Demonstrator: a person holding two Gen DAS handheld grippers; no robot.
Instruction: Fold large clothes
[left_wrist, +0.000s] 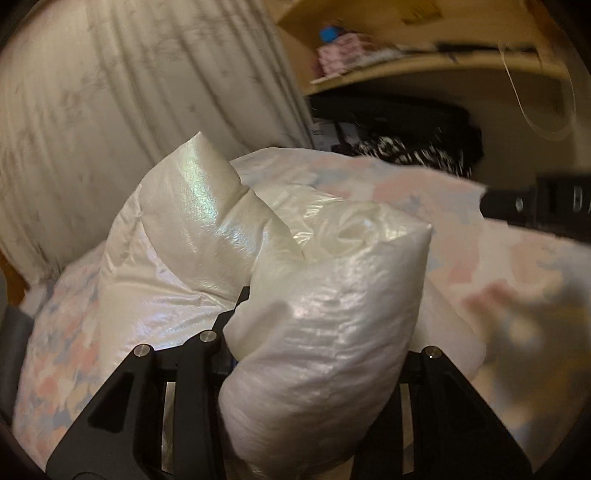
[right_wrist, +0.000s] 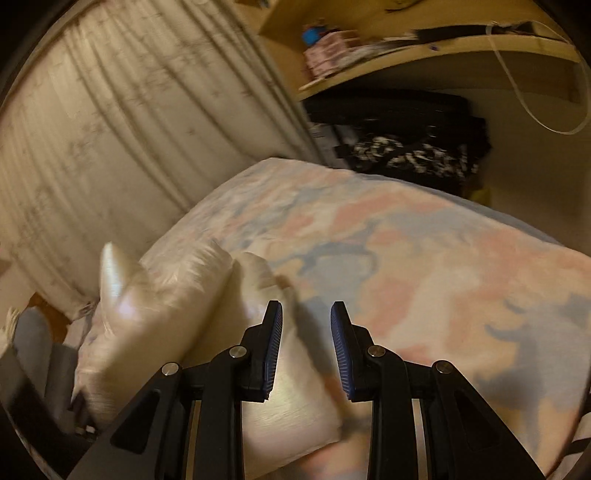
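Two handheld grippers folding a shiny white puffy garment (left_wrist: 317, 332) on a floral-covered bed (right_wrist: 424, 258).

L gripper (left_wrist: 325, 369) clamps a thick bunch of it; R gripper (right_wrist: 306, 347) jaws apart, empty. Risk: slick fabric could slip out w/ a fast swing. No containers; shelf (right_wrist: 406, 48) clutter blurred.

- The left hand-held gripper (left_wrist: 325, 332) points forward and somewhat downward. Its jaws are clamped on a thick puffy white fold that fills the gap and hides both pads.
- The right hand-held gripper (right_wrist: 306, 347) also tilts downward. Its jaws stand apart, the blue ribbed pads (right_wrist: 274, 347) bare, with nothing pinched between them.
- The right one shows at the left view's right edge.
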